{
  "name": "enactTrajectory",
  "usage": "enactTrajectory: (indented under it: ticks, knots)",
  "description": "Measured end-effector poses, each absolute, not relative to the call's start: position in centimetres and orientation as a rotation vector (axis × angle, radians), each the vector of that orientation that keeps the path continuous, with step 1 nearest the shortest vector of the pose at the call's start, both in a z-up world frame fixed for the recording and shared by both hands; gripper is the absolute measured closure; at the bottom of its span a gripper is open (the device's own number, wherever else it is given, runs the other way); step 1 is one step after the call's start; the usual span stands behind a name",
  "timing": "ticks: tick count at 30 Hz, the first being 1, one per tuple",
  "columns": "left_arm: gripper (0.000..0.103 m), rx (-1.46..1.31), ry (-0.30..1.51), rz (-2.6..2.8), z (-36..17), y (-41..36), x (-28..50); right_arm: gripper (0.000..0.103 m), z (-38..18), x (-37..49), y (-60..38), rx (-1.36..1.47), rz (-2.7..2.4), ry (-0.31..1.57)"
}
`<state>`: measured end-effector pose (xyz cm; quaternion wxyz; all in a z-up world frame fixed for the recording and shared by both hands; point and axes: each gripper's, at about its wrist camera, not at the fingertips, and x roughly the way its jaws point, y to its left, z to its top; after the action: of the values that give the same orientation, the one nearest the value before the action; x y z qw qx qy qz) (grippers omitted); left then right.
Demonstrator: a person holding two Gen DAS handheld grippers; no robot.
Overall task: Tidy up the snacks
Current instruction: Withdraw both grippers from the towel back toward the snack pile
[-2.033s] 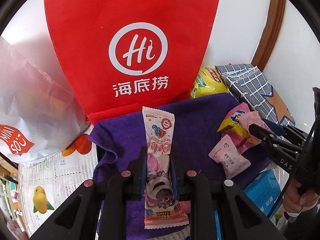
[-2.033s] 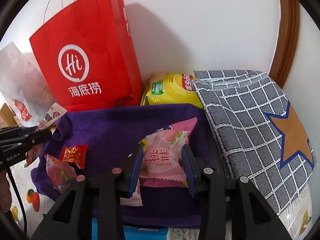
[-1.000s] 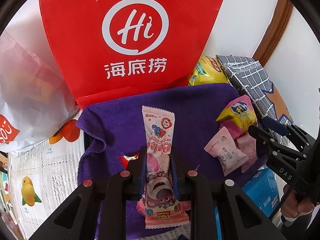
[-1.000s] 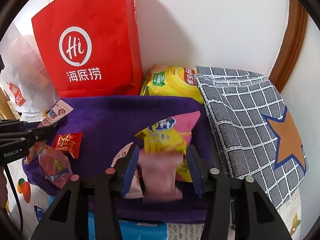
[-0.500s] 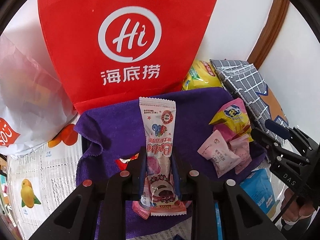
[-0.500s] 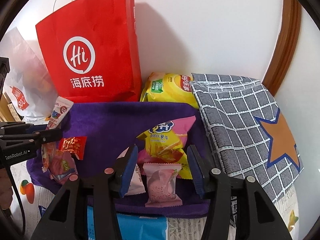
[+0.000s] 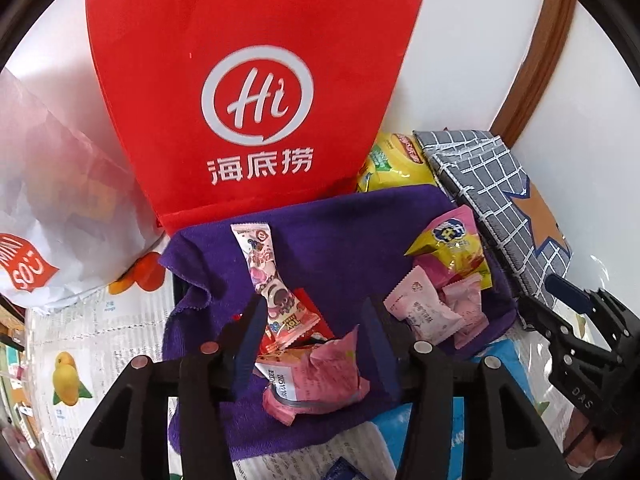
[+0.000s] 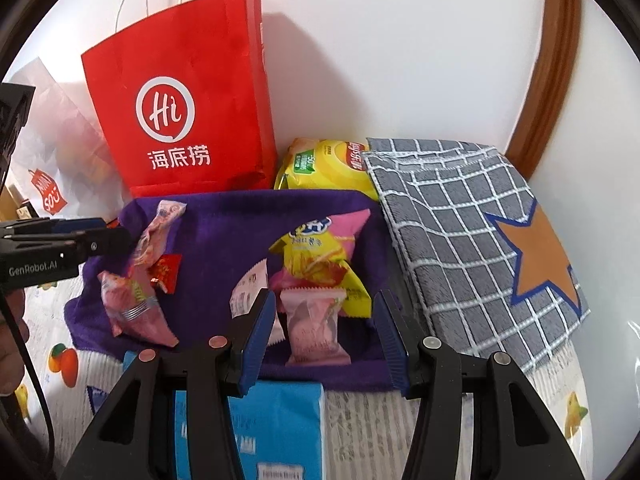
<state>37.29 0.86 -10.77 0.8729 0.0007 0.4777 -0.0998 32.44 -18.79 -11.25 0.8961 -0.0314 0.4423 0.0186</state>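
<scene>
Both your grippers hover over the purple towel [image 8: 224, 236] with jaws apart, gripping nothing.
Your left gripper [image 7: 312, 334] stands over the long pink snack [image 7: 266, 276]; your right gripper [image 8: 324, 326] brackets the small pink packet [image 8: 314, 328].

**Open cloth in the middle, walled at the back**

Bare purple cloth [image 8: 224, 240] lies between two snack clusters. The red paper bag [image 8: 180, 120], chip bag [image 8: 328, 164] and checked cushion [image 8: 472, 232] block the back and right; a blue box [image 8: 276, 424] crowds the near edge.
</scene>
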Motion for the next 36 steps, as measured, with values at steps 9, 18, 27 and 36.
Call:
enactTrajectory:
  ticks: [9,18,27,36]
  knots:
    - [0.055,0.050,0.898,-0.231,-6.7,-0.7,34.0,0.052,-9.0,27.5,-20.8,-0.035,0.009,0.890]
    - [0.055,0.057,0.910,-0.212,-5.9,-0.3,29.3,0.052,-7.8,23.8,-21.0,-0.024,0.007,0.894]
    - [0.055,0.007,0.937,-0.193,-6.7,1.6,23.7,0.047,-7.8,19.5,-18.6,-0.049,0.051,0.926]
    - [0.055,-0.003,0.959,-0.173,-8.4,2.7,20.5,0.044,-9.4,16.0,-17.0,-0.040,0.083,0.979]
